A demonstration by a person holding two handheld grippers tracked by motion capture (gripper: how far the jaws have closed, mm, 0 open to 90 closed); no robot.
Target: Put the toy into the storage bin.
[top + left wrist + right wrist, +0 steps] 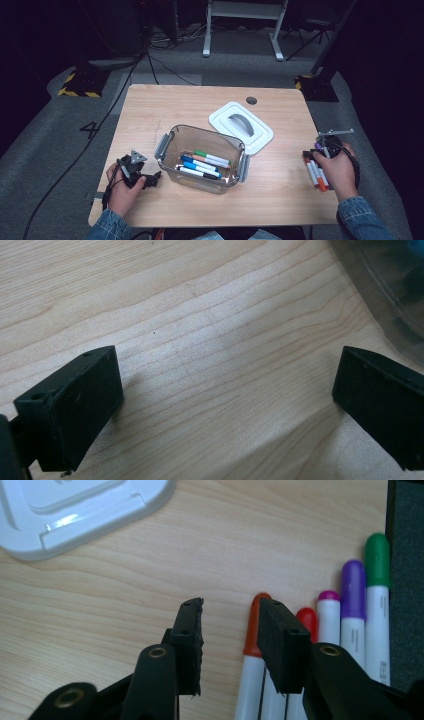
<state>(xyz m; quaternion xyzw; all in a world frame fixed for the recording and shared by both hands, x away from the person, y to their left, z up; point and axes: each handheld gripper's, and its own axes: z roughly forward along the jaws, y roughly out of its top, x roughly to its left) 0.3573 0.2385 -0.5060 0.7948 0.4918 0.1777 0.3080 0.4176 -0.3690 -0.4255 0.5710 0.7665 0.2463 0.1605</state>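
A clear plastic box (165, 145) stands mid-table with several markers (202, 165) lying inside. Its white lid (241, 126) lies behind it, handle up. A row of markers (315, 174) lies at the table's right edge; in the right gripper view they are orange (252, 645), red (306, 617), pink (328, 615), purple (353, 595) and green (377, 565). My right gripper (230, 625) (320, 150) hovers open over the orange one, its right jaw covering part of the cap and nothing pressed. My left gripper (227, 390) (152, 180) rests wide open over bare wood left of the box.
The table's right edge (392, 605) runs right beside the green marker, with dark carpet beyond. A corner of the lid (85, 510) lies ahead of the right gripper to the left. The box wall (385, 300) is close to the left gripper's right jaw.
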